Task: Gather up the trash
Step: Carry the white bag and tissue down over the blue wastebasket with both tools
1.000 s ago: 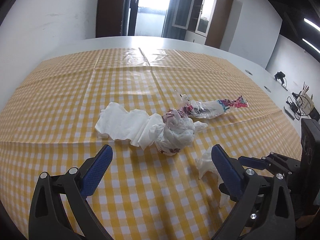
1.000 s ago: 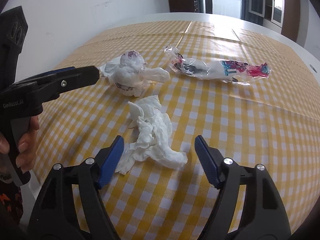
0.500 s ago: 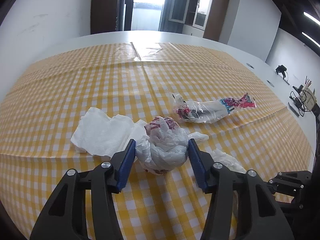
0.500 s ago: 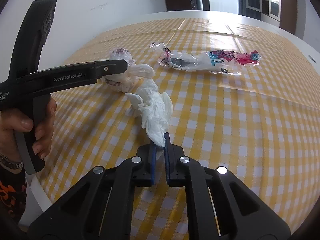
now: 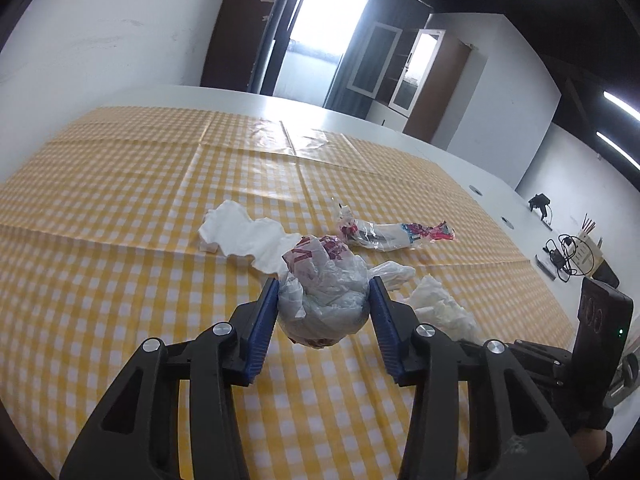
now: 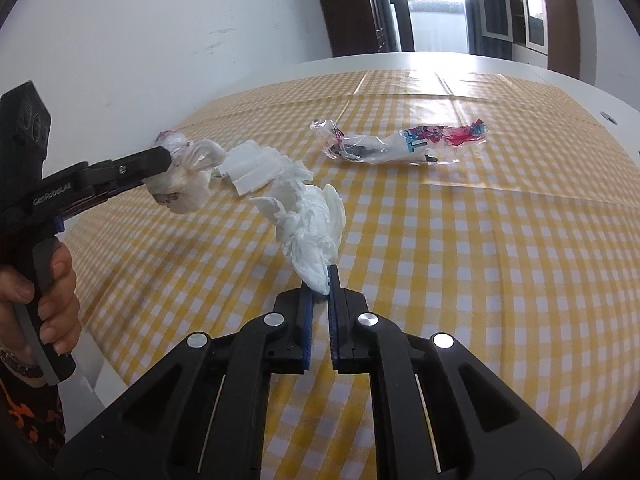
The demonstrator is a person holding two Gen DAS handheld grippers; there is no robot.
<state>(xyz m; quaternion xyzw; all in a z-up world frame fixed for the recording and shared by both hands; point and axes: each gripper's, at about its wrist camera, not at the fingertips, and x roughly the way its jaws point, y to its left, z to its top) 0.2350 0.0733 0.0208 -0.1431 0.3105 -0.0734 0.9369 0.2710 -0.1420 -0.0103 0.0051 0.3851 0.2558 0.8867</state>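
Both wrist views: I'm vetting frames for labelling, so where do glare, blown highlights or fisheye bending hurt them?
Left wrist view: doorway blown out, sheen across the far tablecloth, walls bowed. Right wrist view: window overexposed, glare strip on the cloth's far edge, rim vignetted; trash stays sharp.

Yellow-and-white checked plastic cloth [image 5: 120,240]; white crumpled tissue [image 6: 312,232]; white plastic bag ball with red print [image 5: 324,292]; blue-padded black tool [image 5: 324,312].

Balled plastic bag [image 5: 324,300] and crumpled tissue [image 6: 314,236] seemingly lifted; wrapper [image 6: 404,146] lies flat.
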